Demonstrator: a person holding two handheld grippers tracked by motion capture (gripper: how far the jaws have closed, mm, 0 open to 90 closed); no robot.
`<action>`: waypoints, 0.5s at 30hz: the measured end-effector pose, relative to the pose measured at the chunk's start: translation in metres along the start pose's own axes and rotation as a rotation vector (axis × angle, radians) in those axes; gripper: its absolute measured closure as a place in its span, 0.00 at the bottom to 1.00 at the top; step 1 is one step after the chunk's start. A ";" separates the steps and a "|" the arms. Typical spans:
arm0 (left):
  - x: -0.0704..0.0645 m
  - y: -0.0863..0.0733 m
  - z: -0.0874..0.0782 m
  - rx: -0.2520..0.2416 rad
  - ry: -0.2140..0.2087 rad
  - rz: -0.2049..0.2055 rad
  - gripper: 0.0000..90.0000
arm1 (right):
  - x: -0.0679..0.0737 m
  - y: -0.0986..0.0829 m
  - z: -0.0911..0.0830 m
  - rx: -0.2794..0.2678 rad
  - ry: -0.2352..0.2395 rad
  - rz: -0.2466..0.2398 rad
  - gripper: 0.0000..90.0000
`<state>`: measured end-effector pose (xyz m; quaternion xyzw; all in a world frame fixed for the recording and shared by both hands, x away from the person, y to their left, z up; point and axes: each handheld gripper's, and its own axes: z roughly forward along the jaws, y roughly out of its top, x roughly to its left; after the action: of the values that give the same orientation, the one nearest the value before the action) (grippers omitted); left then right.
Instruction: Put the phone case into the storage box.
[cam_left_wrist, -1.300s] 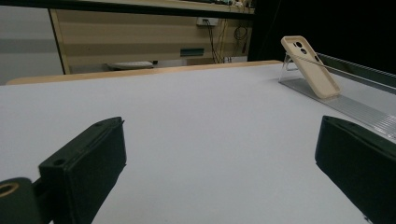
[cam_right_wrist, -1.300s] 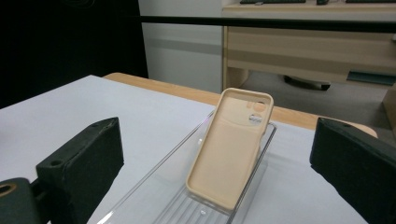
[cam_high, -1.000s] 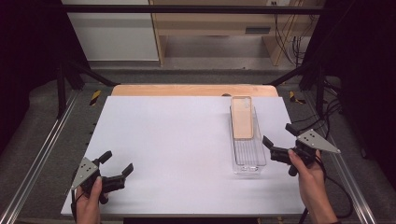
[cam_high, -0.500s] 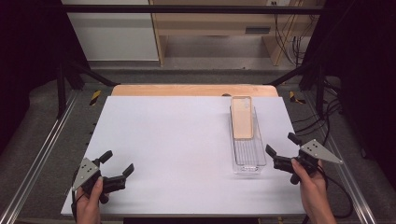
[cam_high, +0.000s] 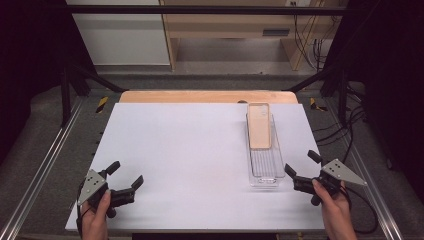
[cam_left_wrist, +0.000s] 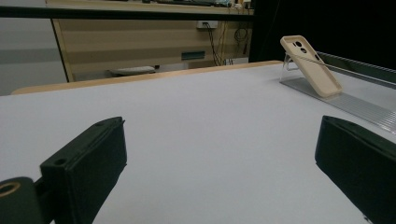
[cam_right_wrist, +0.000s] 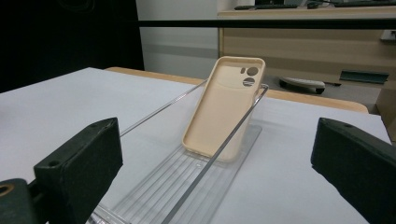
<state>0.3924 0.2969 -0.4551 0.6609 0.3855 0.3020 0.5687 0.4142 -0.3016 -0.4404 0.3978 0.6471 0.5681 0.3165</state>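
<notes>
Both tongs gape wide and empty; ease your right tongs (cam_high: 300, 167) squarely forward around the beige rubbery phone case (cam_right_wrist: 225, 107) leaning in the clear ribbed plastic tray (cam_right_wrist: 187, 186).

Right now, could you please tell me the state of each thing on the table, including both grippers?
phone case: tilted, lower end in the tray, upper end leaning on its far wall.
clear tray: flat on the table, near half bare.
left gripper: open, holding nothing.
right gripper: open, holding nothing, beside the tray's near end.
</notes>
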 end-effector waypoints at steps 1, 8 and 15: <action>0.000 0.000 0.000 0.000 0.000 0.001 0.02 | 0.000 -0.001 0.000 -0.001 0.001 -0.005 0.03; 0.000 0.000 0.000 -0.003 -0.003 0.004 0.02 | 0.003 -0.008 -0.002 -0.011 0.010 -0.022 0.03; -0.001 0.000 0.000 -0.003 -0.003 0.005 0.02 | 0.010 -0.015 -0.003 -0.033 0.033 -0.052 0.03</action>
<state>0.3923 0.2964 -0.4547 0.6612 0.3826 0.3031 0.5697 0.4039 -0.2947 -0.4546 0.3662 0.6528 0.5769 0.3270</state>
